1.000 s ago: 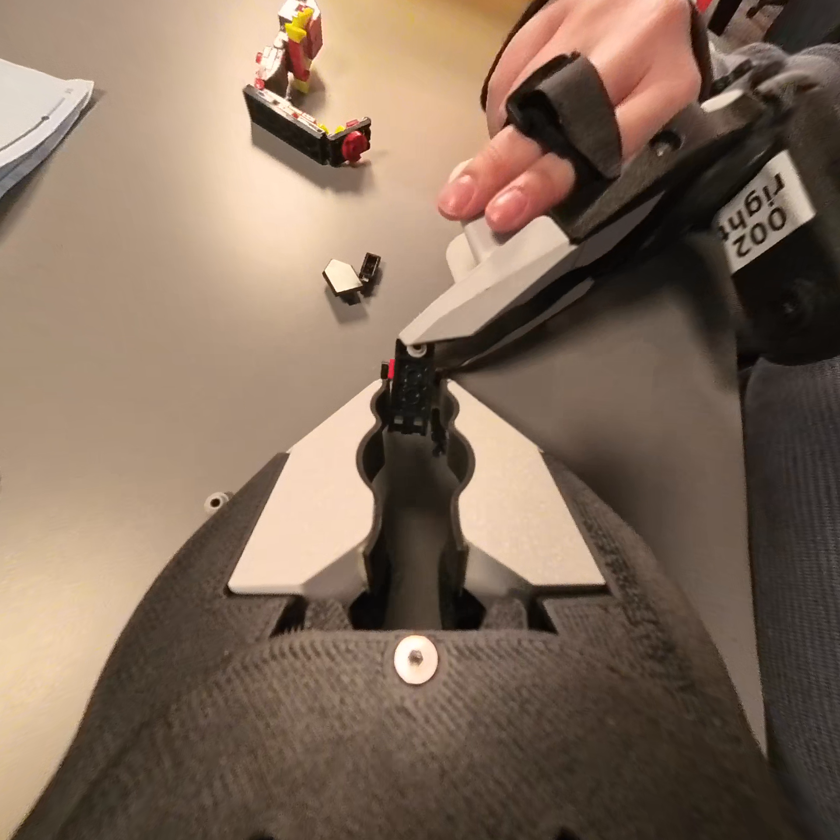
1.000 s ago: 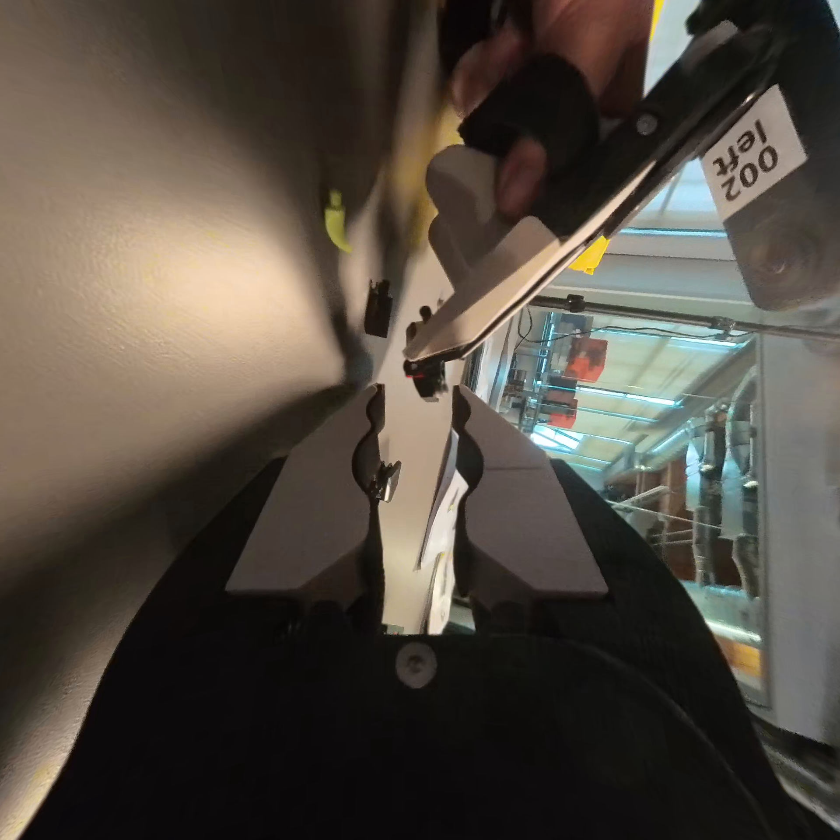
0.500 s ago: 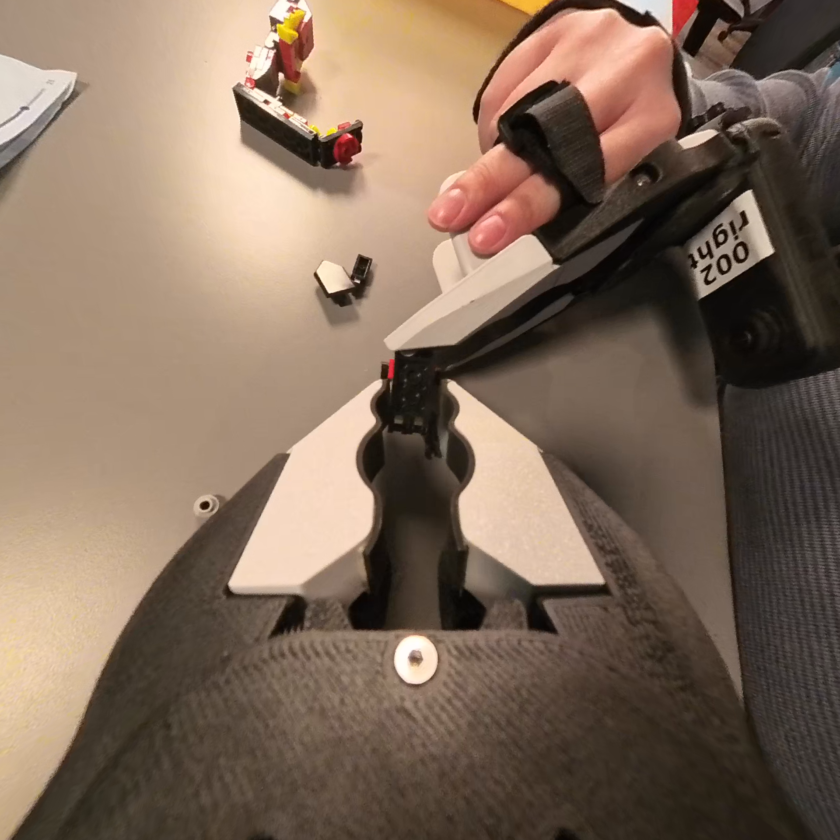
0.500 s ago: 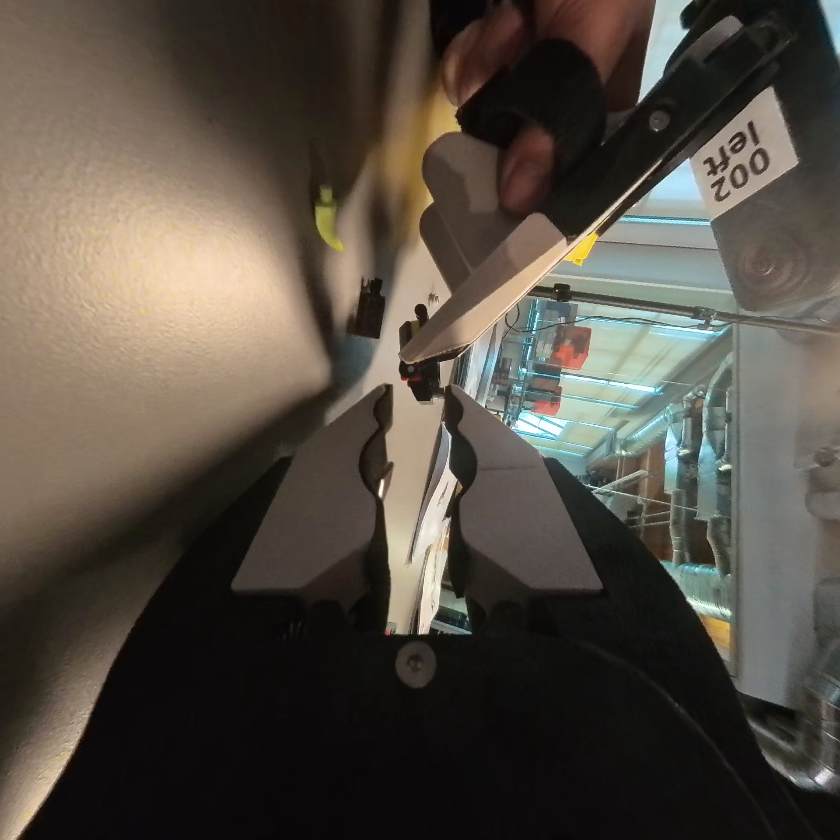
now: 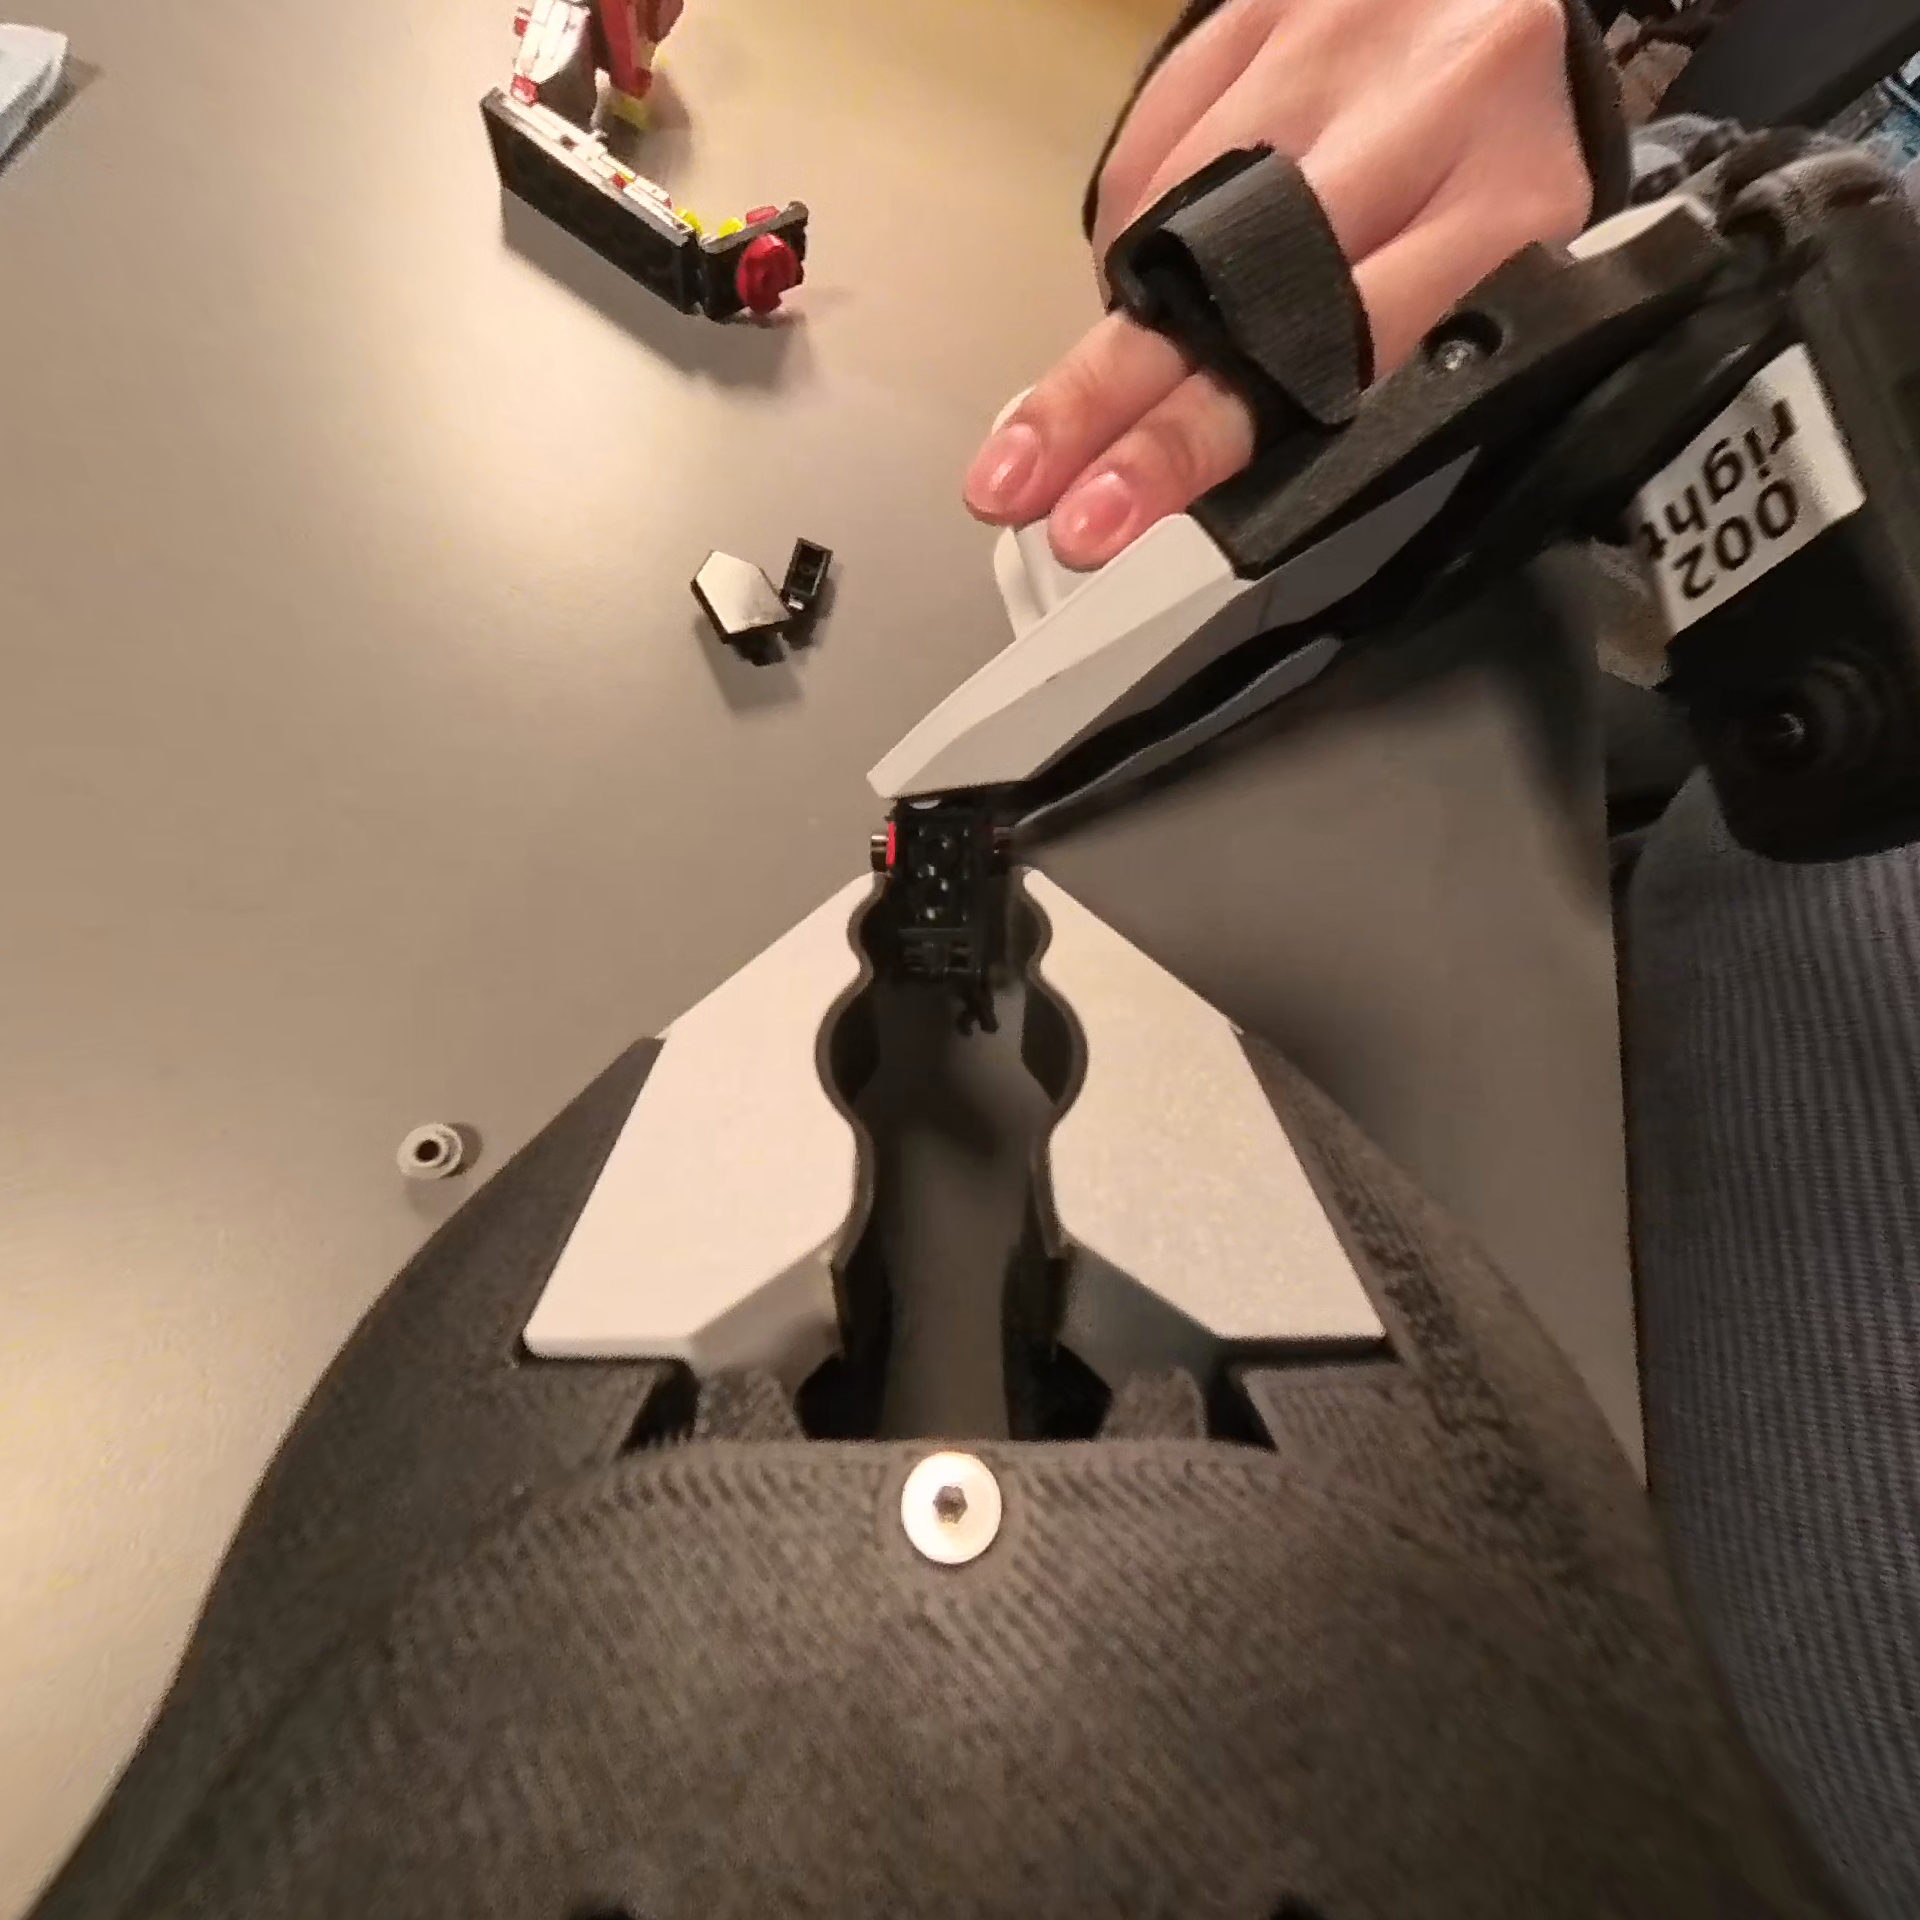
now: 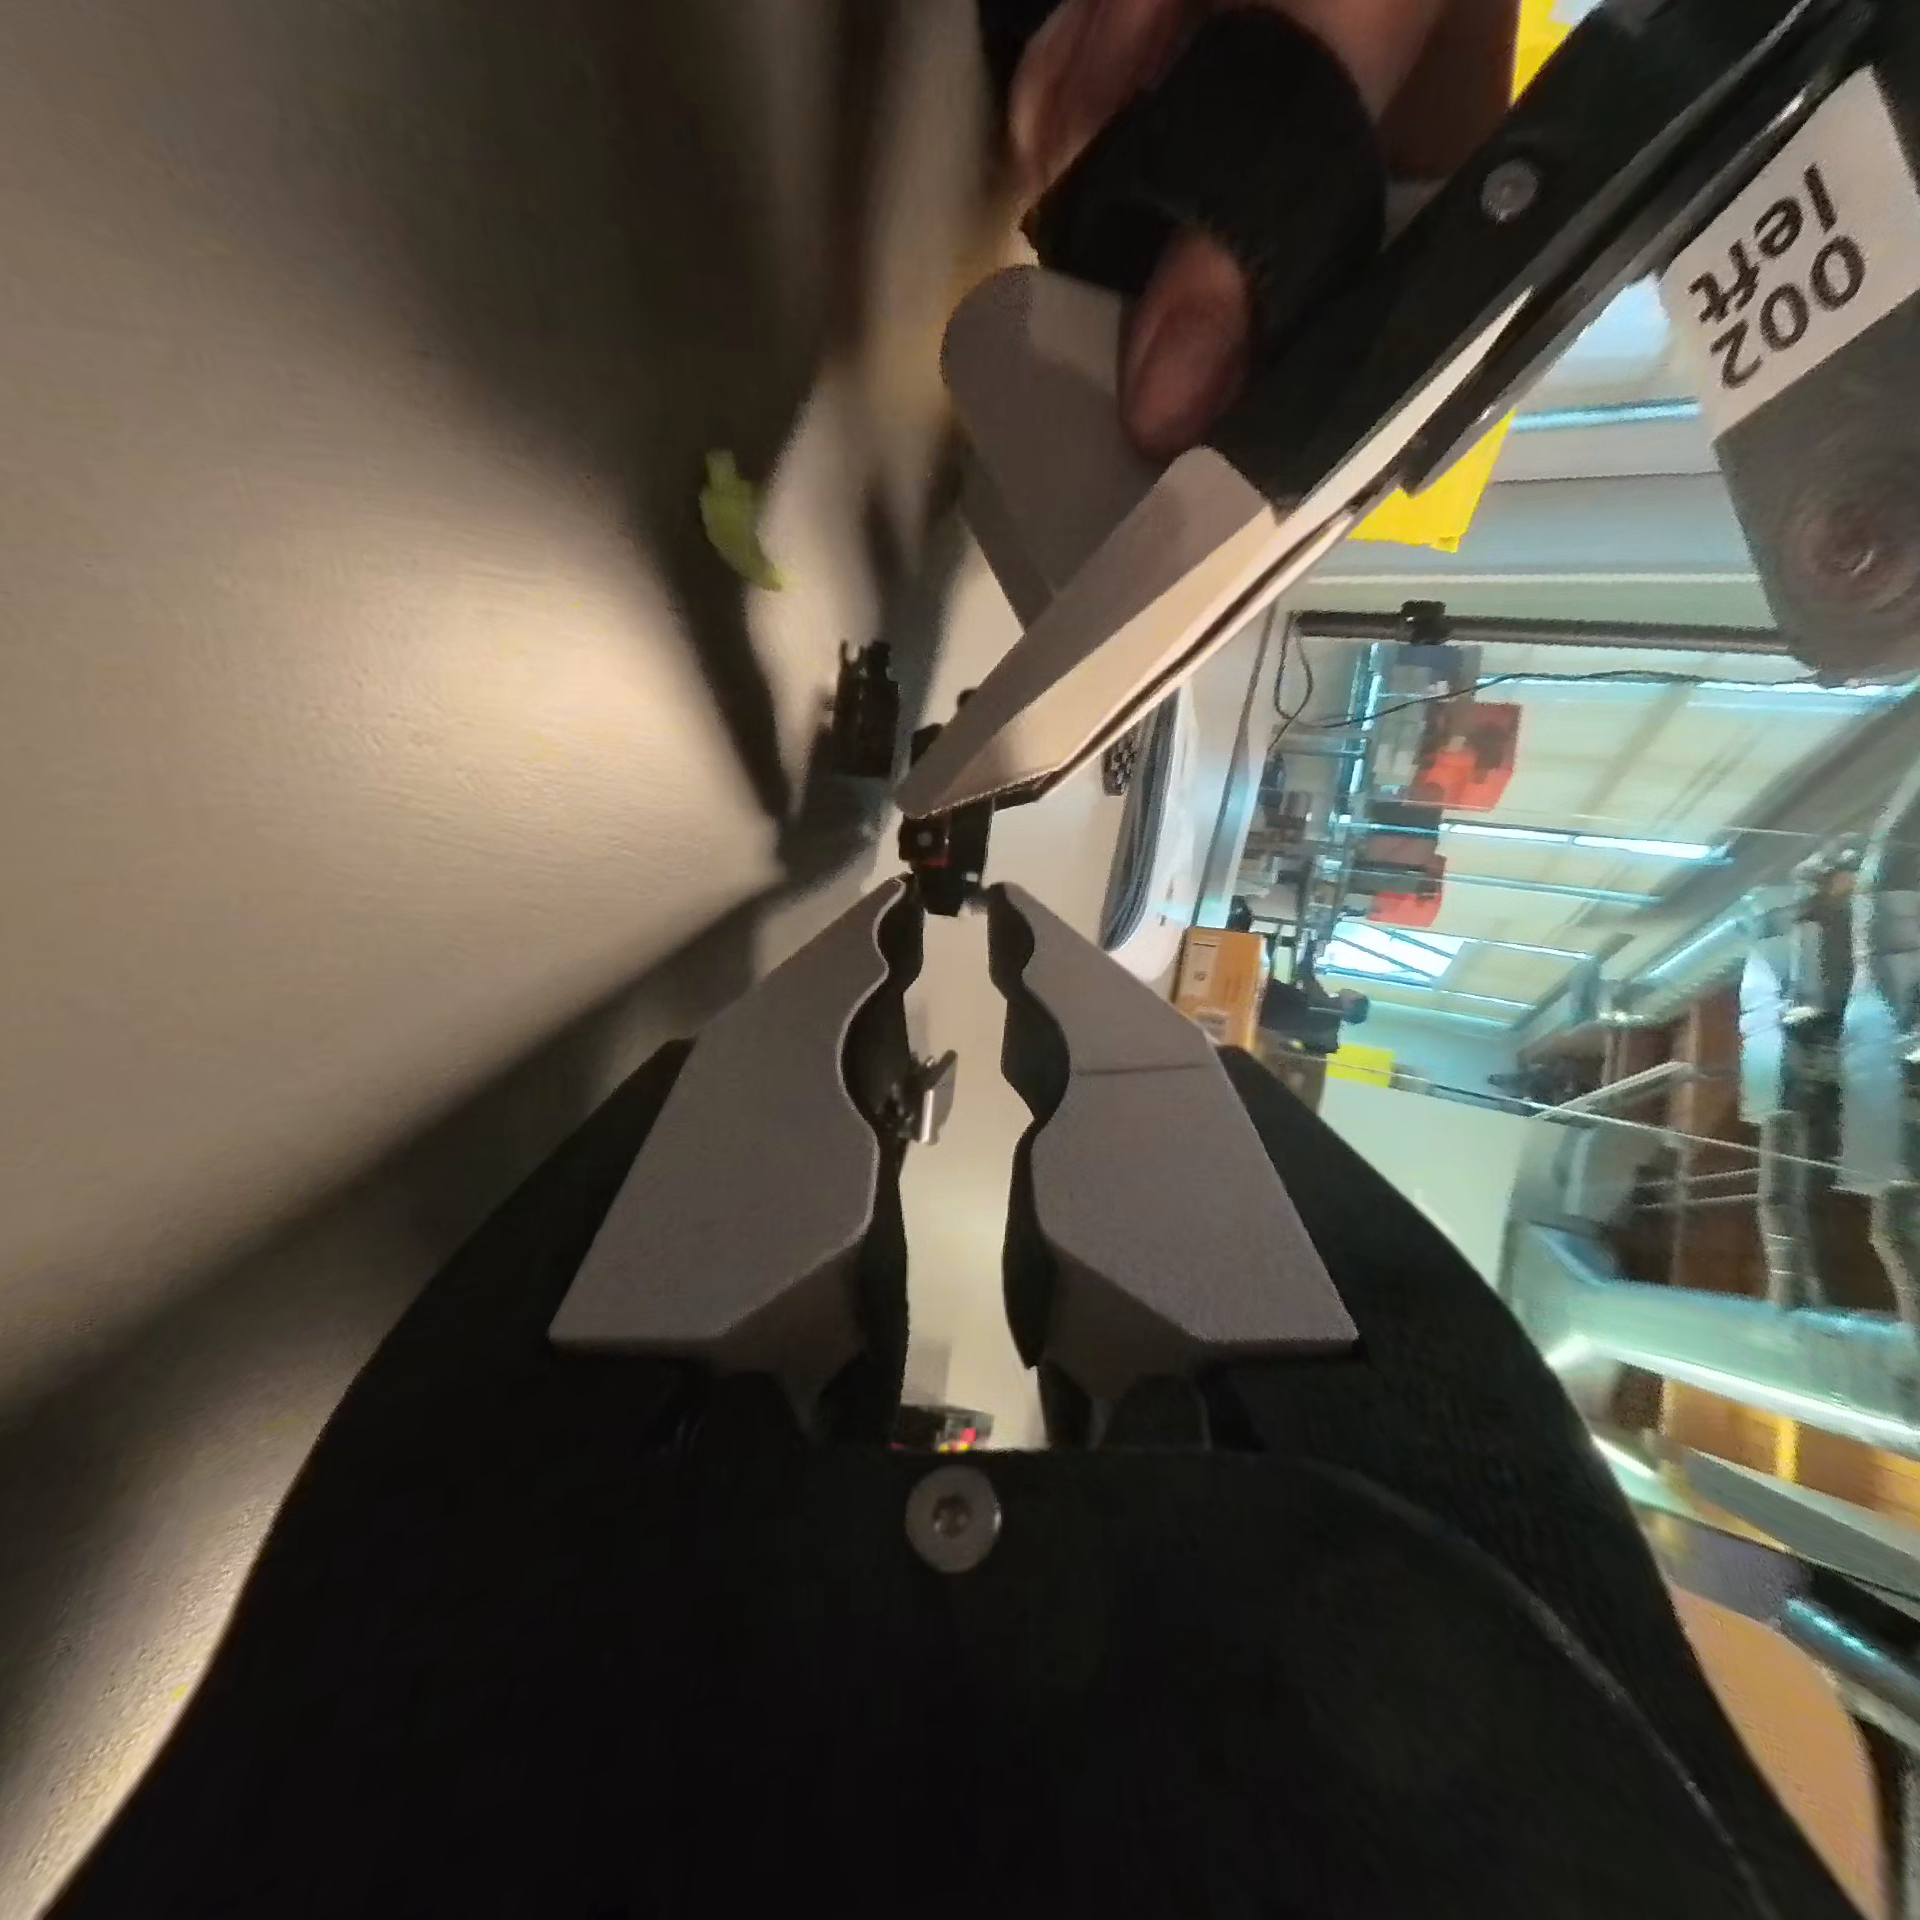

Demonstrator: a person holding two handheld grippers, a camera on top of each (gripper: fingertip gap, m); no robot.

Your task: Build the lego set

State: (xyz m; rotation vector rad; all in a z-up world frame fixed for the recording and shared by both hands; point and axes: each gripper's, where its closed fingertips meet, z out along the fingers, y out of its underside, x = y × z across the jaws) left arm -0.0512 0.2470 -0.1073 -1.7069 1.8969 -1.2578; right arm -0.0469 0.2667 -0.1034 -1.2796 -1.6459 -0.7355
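Note:
My left gripper (image 5: 940, 883) is shut on a small black lego assembly (image 5: 940, 883) with a red bit on its side, held above the brown table (image 5: 312, 831). My right gripper (image 5: 940, 805) comes in from the upper right, its tips at the top end of that assembly. In the right wrist view my right gripper (image 6: 945, 894) has a narrow gap between its jaws. The black assembly (image 6: 943, 862) sits right at the tips, mostly just beyond them. The left gripper's fingers (image 6: 1091, 665) reach in from the upper right.
A red, yellow and white lego model on a black plate (image 5: 623, 208) stands at the back. A grey-black wedge piece (image 5: 740, 608), a small black piece (image 5: 808, 569) and a grey round stud (image 5: 431, 1151) lie loose. A lime piece (image 6: 738, 525) lies farther off. My two grippers' fingertips are within a few centimetres of each other. My left tips are roughly 4 cm from the lime piece (image 6: 738, 525).
My right gripper's jaws have narrowed and its tips have come up to the black assembly. My left gripper keeps holding the assembly in about the same place.

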